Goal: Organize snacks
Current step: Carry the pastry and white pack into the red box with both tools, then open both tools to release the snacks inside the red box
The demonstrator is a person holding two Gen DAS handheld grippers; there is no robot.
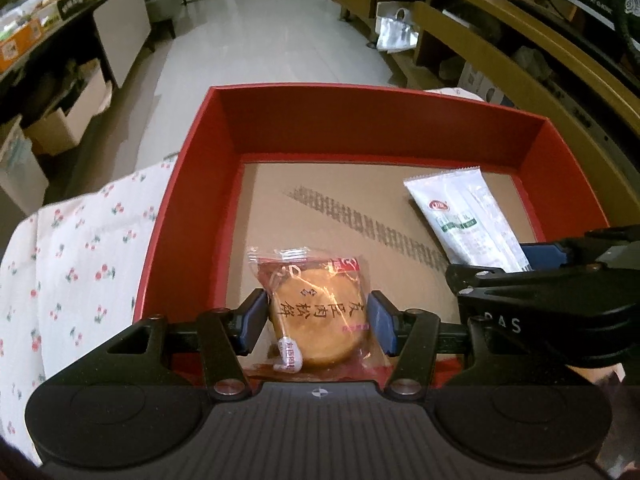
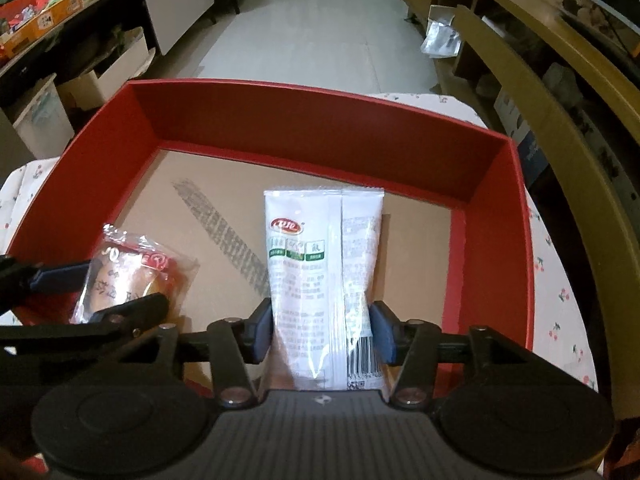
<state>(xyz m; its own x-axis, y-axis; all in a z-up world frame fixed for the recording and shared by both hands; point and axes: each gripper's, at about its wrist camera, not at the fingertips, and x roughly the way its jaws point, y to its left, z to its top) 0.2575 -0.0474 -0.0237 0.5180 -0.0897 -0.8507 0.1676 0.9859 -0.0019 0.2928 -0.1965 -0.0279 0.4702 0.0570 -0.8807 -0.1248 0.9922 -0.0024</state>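
Red box [image 1: 192, 184], two wrapped snacks [image 1: 316, 312] inside

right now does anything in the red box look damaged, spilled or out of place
Nothing looks spilled or torn. The only oddity is a grey tyre-tread-like smear running diagonally across the cardboard floor of the red box, between the round pastry packet and the white packet.
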